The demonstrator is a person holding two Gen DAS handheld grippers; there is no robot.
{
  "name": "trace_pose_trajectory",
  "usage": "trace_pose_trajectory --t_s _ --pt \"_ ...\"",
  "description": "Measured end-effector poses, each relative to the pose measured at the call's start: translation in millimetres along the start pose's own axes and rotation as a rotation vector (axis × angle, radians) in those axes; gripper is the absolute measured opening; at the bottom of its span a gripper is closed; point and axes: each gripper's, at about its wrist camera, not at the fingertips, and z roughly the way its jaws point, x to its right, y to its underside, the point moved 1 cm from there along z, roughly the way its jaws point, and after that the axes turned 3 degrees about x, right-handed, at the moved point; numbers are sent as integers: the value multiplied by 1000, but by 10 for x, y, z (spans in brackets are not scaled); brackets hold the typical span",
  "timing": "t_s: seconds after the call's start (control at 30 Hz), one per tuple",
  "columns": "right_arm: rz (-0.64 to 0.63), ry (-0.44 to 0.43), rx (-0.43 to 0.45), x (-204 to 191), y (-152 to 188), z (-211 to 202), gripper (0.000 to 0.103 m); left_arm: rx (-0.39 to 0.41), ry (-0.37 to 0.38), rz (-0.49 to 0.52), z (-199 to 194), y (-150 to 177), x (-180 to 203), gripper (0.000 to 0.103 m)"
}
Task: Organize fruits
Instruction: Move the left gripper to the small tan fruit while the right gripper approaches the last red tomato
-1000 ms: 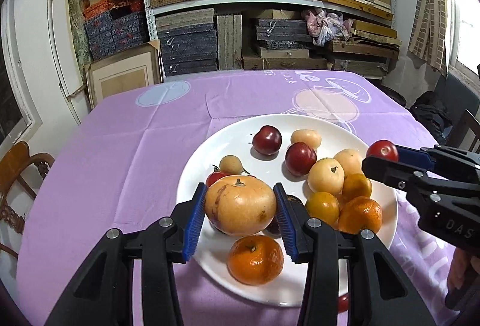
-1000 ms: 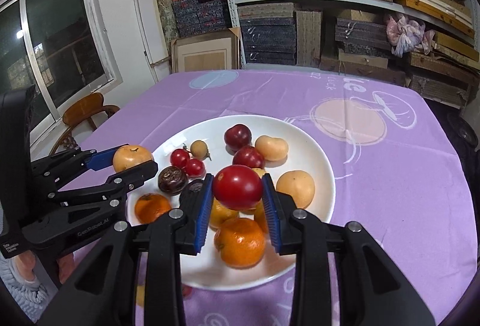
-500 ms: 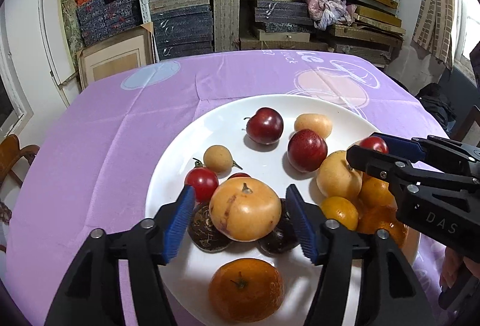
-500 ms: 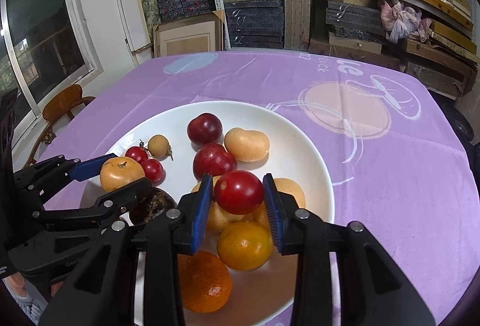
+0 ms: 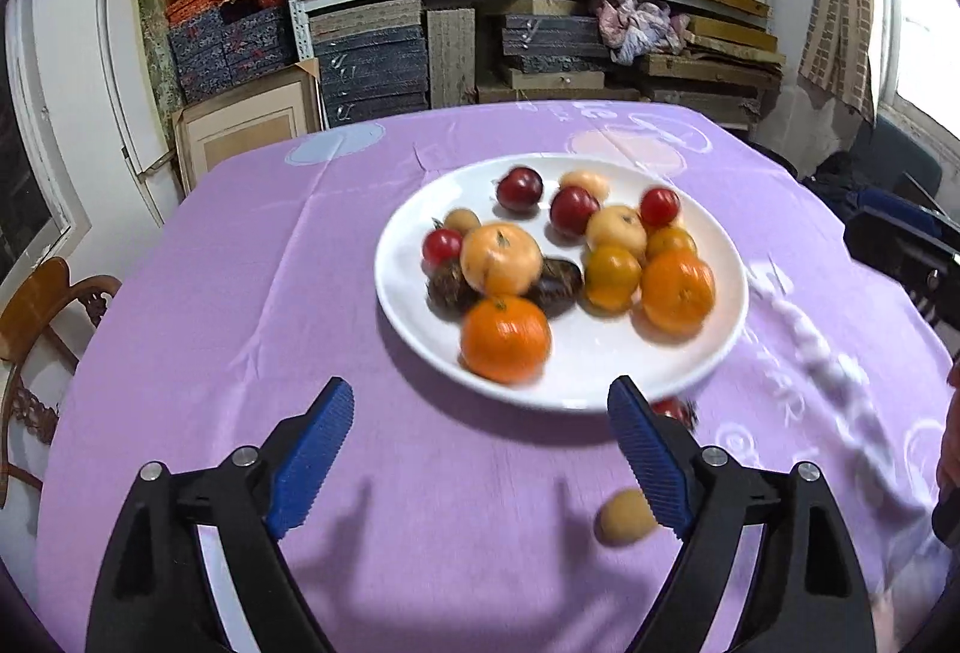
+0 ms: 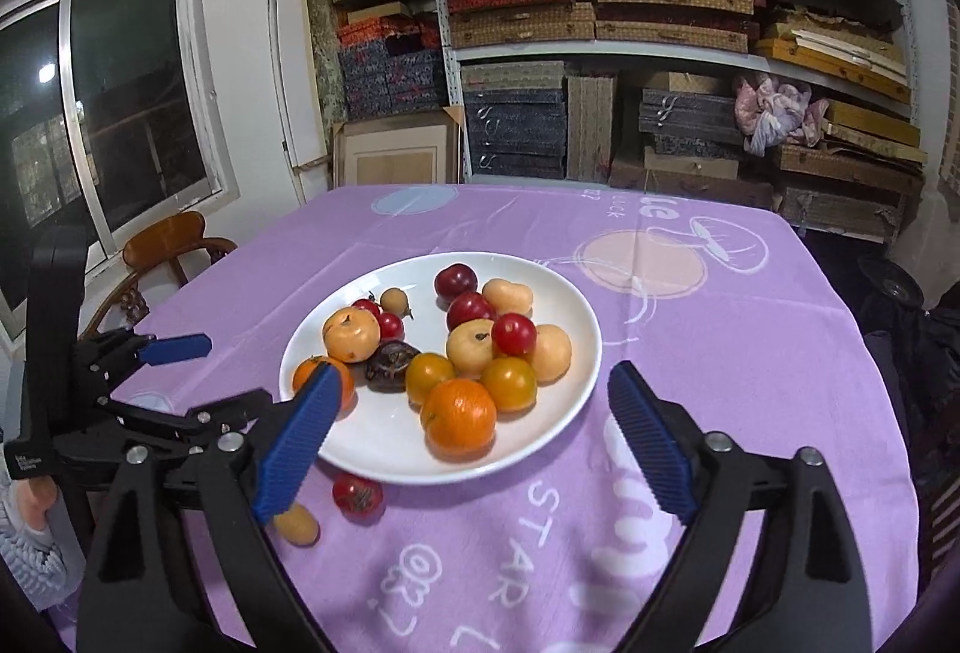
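The fruits sit in a heap on the white plate (image 6: 576, 395), in the middle of the table with the purple cloth (image 6: 750, 353). A red plum (image 6: 514, 334) rests high on top of the yellow fruits, and a big pale fruit (image 6: 351, 335) lies on the left side next to a dark wrinkly one (image 6: 391, 360). Two fruits are not on the plate. A little red tomato (image 6: 357, 496) lies just beside the plate's near edge, and a small tan fruit (image 6: 296, 524) lies near it on the cloth.

The right claw (image 6: 468, 431) is spread wide and holds nothing. The left claw (image 5: 480, 452) is spread wide too, with nothing between its blue pads.

What could go wrong? The two loose fruits are round, so a bump from a claw could make them roll, maybe off the table. The tomato looks soft, so a hard squeeze could squash it. The plum on top looks wobbly. If a new fruit lands on the heap, the plum could tumble down and roll off the plate. The two claws are also close together on the left, so they could knock into each other.
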Motion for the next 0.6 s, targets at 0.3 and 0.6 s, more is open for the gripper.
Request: trace_pose_trajectory --t_s 0.3,0.6 --pt "104 -12 1 119 429 -107 94 -69 9 3 148 415 310 87" --pt "127 -17 -47 179 459 -13 94 -63 -16 -8 191 439 277 95"
